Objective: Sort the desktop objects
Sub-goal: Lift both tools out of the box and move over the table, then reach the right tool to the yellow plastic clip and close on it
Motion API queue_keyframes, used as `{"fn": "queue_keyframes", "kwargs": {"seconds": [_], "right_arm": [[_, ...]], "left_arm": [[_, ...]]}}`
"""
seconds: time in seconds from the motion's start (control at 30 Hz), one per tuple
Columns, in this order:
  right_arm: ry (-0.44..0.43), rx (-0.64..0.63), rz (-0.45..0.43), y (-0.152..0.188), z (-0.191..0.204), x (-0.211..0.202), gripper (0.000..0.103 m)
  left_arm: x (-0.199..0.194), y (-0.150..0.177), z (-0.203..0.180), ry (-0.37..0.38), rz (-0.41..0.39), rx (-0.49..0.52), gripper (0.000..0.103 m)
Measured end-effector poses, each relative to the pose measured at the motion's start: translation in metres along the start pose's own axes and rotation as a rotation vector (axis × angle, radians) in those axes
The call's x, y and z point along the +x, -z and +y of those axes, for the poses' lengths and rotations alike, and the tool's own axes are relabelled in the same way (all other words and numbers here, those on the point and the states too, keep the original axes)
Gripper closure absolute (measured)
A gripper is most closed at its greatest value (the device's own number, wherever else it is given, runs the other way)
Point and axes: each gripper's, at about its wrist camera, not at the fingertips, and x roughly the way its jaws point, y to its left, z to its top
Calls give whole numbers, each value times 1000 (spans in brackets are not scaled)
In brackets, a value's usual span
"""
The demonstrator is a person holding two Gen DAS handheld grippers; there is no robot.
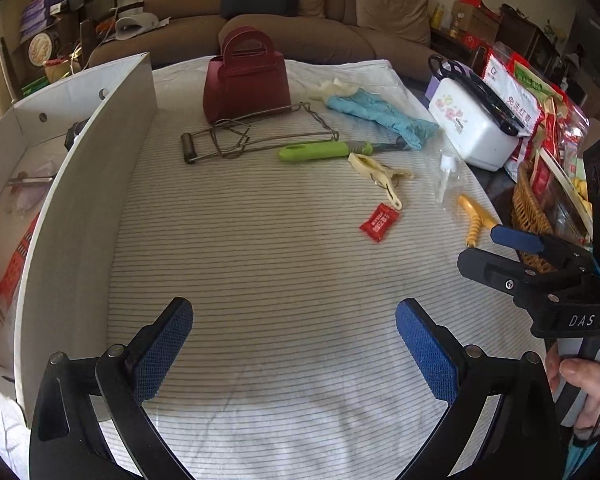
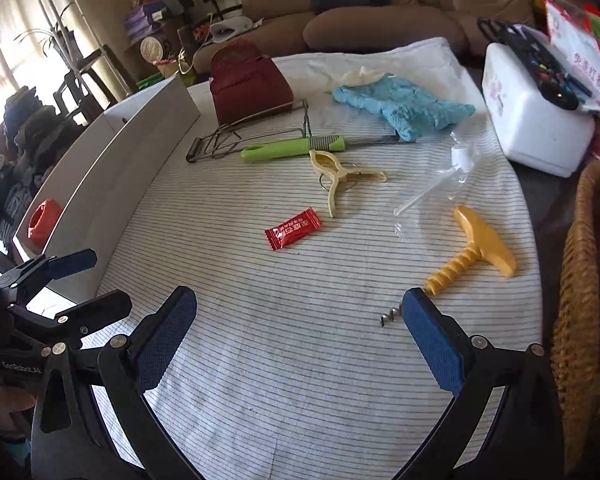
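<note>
A white box (image 1: 80, 184) stands along the left edge of the striped bench (image 2: 300, 360). Both the left gripper (image 1: 294, 344) and the right gripper (image 2: 300, 340) hover with fingers wide and empty. The yellow corkscrew (image 2: 474, 250) lies just ahead-right of the right gripper, the nearer one, its long axis slanting toward the right finger, metal tip nearest.

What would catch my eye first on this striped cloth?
Probably the dark red handbag standing at the far side, with a green-handled tool lying just in front. Nearer, a small red packet lies mid-cloth, and a yellow corkscrew sits beside the open right gripper.
</note>
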Motion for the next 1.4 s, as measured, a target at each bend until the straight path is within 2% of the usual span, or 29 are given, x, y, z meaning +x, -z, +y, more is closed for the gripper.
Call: {"fn": "queue_keyframes", "kwargs": {"seconds": [0.1,0.17,0.23,0.3,0.5,0.57,0.6,0.63,0.77,0.87,0.97,1.07,1.1,1.13,1.2,1.33,1.4], "right_arm": [[5,-45,-5,-20,-4,15,0],[-18,-69,-7,-31,-6,27,10],[-15,-86,2,-38,-5,42,43],[-3,-96,21,-44,-5,59,54],[4,-105,45,-47,-7,91,54],[19,-127,41,-45,-5,97,69],[45,-151,36,-43,-3,98,90],[60,-168,34,-42,0,98,96],[-33,-125,47,-36,3,92,97],[-163,-40,65,-26,12,79,97],[-237,42,108,-11,28,66,97],[-336,87,187,5,45,64,90],[-349,85,197,9,50,62,80],[-341,71,187,12,53,57,71],[-304,26,133,12,57,44,71],[-123,-98,69,3,54,33,71],[-71,-164,59,3,52,34,71]], "left_arm": [[14,-12,5,1,3,-25,0],[22,-17,9,23,8,-46,0],[29,-21,12,25,11,-55,0],[36,-22,14,38,16,-64,0],[50,-22,21,56,30,-82,0],[52,-21,23,67,35,-95,0],[53,-20,24,76,40,-100,0],[54,-19,24,84,45,-103,0],[49,-12,24,92,52,-102,0],[40,1,23,97,74,-88,0],[26,24,20,93,86,-44,0],[16,48,22,81,99,-31,0],[16,53,24,72,108,-44,0],[16,56,27,76,113,-62,0],[15,58,28,68,108,-73,0],[13,51,13,50,62,-17,0],[18,47,6,63,53,-13,0]]}}
